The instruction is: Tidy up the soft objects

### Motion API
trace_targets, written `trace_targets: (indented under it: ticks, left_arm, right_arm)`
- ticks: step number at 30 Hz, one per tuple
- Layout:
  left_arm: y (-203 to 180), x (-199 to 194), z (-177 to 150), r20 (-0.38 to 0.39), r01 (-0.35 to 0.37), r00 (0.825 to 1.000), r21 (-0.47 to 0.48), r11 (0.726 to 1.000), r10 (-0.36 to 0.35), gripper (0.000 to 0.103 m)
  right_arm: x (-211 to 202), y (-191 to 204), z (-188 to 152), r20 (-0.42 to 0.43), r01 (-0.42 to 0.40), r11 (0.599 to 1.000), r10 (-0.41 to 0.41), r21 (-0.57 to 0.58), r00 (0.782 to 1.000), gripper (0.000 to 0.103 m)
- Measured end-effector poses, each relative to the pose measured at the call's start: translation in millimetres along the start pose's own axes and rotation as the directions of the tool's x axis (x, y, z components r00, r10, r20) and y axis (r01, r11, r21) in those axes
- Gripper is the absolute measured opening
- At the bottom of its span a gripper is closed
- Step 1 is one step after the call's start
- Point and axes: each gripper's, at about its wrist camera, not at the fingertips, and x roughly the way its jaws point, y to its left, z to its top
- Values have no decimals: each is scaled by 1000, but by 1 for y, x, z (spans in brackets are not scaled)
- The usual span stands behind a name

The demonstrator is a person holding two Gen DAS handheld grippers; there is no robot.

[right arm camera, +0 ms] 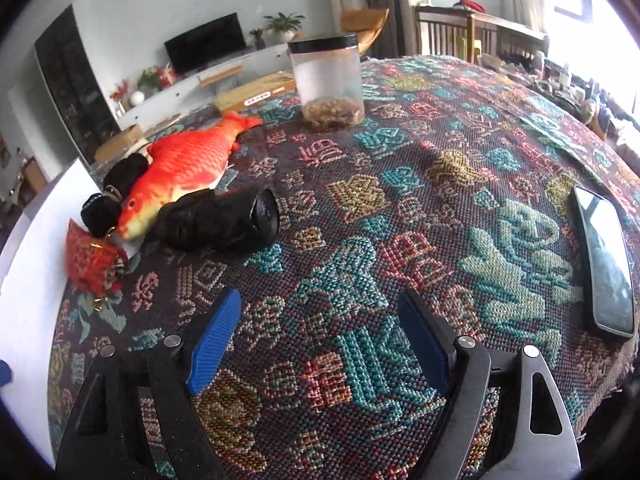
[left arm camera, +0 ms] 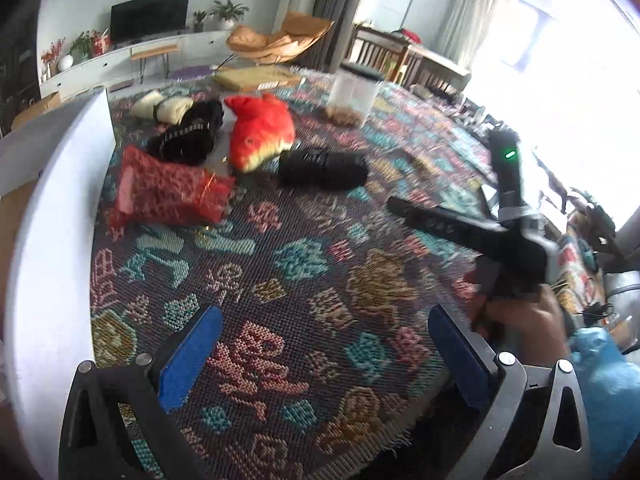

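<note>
A red plush fish (left arm camera: 262, 132) (right arm camera: 180, 168) lies at the far left of the patterned tablecloth. Beside it lie a black roll (left arm camera: 322, 169) (right arm camera: 218, 220), a red mesh pouch (left arm camera: 168, 188) (right arm camera: 92, 260), a black soft bundle (left arm camera: 188, 136) (right arm camera: 112, 192) and a cream bundle (left arm camera: 166, 108). My left gripper (left arm camera: 324, 328) is open and empty, near the table's front. My right gripper (right arm camera: 320, 312) is open and empty, low over the cloth; it shows in the left wrist view (left arm camera: 472, 236) at the right.
A clear jar with a black lid (left arm camera: 354, 96) (right arm camera: 330, 80) stands at the back. A phone (right arm camera: 606, 256) lies at the right edge. A white wall of a box (left arm camera: 44, 216) (right arm camera: 28, 264) runs along the left. A flat cardboard box (left arm camera: 256, 78) lies behind.
</note>
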Motion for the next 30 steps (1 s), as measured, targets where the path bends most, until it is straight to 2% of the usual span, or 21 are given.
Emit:
trace_targets:
  ticks: [3,6,8,12,14,17,30]
  left_arm:
    - [22,42,-3,-52,-126,991,-63,990,122,102]
    - [41,61,1,-51,-256,966,-65,964,253,102]
    - [50,73,7,-55,-304,952,-46,952,302,103]
    - [58,79,12,0,-304,952,-51,951,305,103]
    - [57,78,11,3,-312,950,-47,949,312,103]
    - [58,78,9,5,-311,950,-48,949,311,103]
    - [58,78,10,4,-310,951,-49,950,310,103]
  right_arm:
    - [14,2,3,-48,29,1000,-30,-10,998,83]
    - [19,-5,-4,-77,57,998,-57,-7,995,83]
    - [17,-6,-9,-80,79,997,-80,-15,994,83]
    - [20,4,-14,-98,119,990,-126,-77,987,90]
    - [23,10,-16,-100,142,983,-154,-114,983,91]
    - [23,7,-16,-106,123,988,-133,-98,985,94]
    - [24,9,-16,-108,127,986,-138,-105,985,94]
